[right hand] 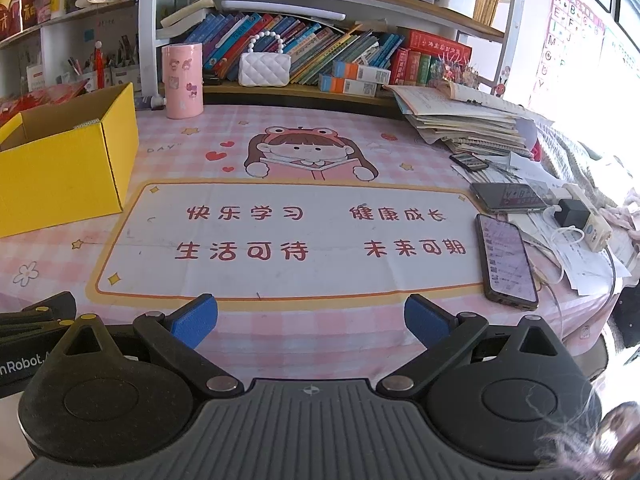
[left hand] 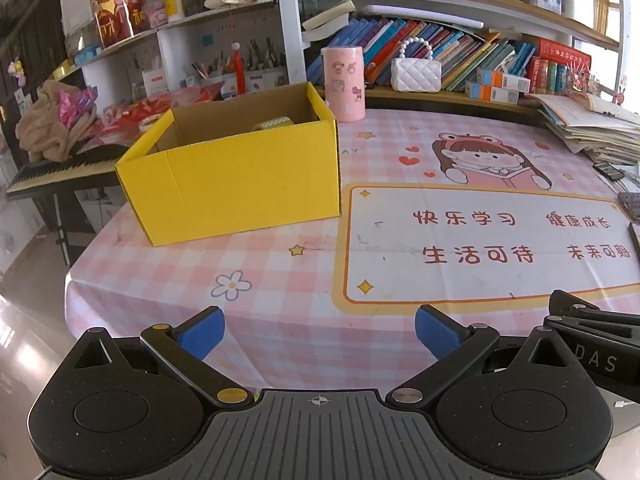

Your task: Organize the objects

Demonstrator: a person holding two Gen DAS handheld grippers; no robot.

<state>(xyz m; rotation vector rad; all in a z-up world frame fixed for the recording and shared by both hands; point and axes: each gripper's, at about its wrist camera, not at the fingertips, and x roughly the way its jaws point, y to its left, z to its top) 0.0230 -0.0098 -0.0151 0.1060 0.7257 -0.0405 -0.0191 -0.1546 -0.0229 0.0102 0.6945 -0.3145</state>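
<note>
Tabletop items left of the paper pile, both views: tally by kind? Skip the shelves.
Yellow cardboard box: 1
Item inside the box, only its top showing: 1
Pink cylindrical canister: 1
Phones: 3
Total: 6
Neither the left claw nor the right claw holds anything; both are open.
</note>
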